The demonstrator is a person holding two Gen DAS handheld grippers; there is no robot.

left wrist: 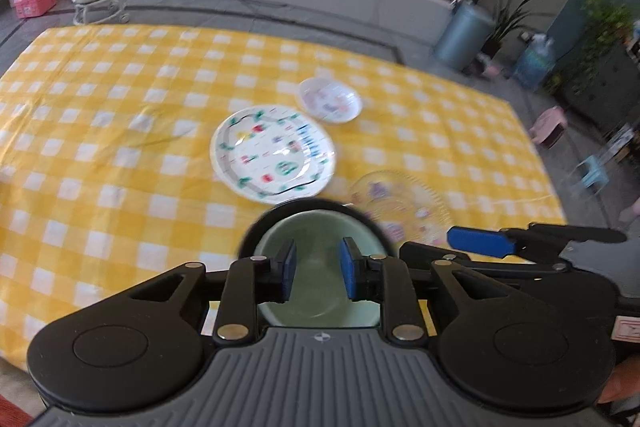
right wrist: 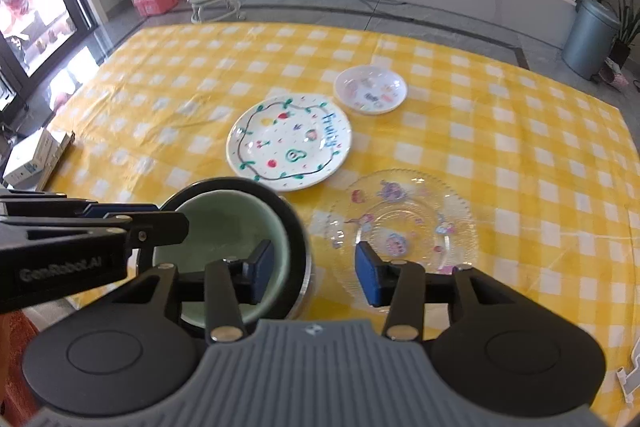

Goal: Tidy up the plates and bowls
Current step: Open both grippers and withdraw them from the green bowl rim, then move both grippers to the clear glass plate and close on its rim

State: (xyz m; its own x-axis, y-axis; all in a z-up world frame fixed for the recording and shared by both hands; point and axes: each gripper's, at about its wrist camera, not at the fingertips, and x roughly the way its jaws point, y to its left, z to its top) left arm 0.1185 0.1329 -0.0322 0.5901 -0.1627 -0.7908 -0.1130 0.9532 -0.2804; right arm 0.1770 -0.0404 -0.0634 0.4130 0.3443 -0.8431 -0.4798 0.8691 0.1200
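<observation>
On a counter [right wrist: 520, 147] draped in yellow-and-white check, a dark-rimmed bowl [right wrist: 224, 223] with a pale green inside is sitting empty at the near edge, and it is serving here as the landmark. The left claw [left wrist: 317, 271] is hovering above the bowl's hollow, its blue pads standing a little apart and clear of the rim, gripping nothing. The right claw [right wrist: 314, 273] is hanging just to the bowl's right, straddling its rim: one pad is over the green interior, the other over the clear glass plate [right wrist: 404, 223]. Its jaws are standing moderately wide, closed on nothing. The side of the left tool is reading "GenRobot.AI". Beyond the bowl, a white plate [right wrist: 289, 142] painted with fruit is carrying the blue word "Fruity". Farther back and right of the bowl, a small white dish [right wrist: 371, 89] with pastel pictures is lying empty.
</observation>
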